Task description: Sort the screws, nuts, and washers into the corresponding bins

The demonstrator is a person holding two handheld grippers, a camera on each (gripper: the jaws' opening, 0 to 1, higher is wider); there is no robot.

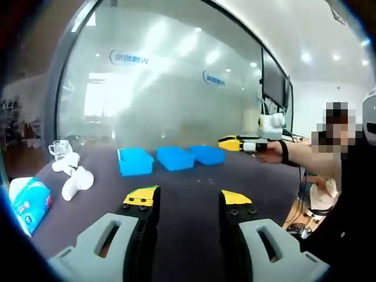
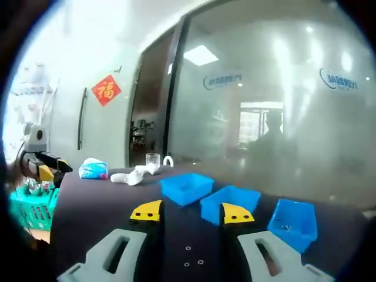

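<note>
Three blue bins (image 2: 235, 205) sit in a row — both grippers (image 1: 188, 202) (image 2: 191, 214) near them, jaws wide apart.

1. Three blue bins (image 1: 170, 158) are set in a row across the dark tabletop (image 1: 194, 194); gaps are left between them.
2. Before the bins, open tabletop is seen, with the left gripper (image 1: 187, 202) held above it, its jaws apart.
3. Left of the bins, white objects (image 1: 73, 176), a glass cup (image 1: 59, 148) and a tissue pack (image 1: 29, 202) are found.
4. Behind the bins, passage is blocked by a glass wall (image 1: 176, 82).
5. Beyond the right end of the bins, the space is taken by the right gripper (image 1: 238, 143) and a person's forearm (image 1: 294, 154).
6. Small washers (image 2: 194, 255) lie near the bins on the tabletop.
</note>
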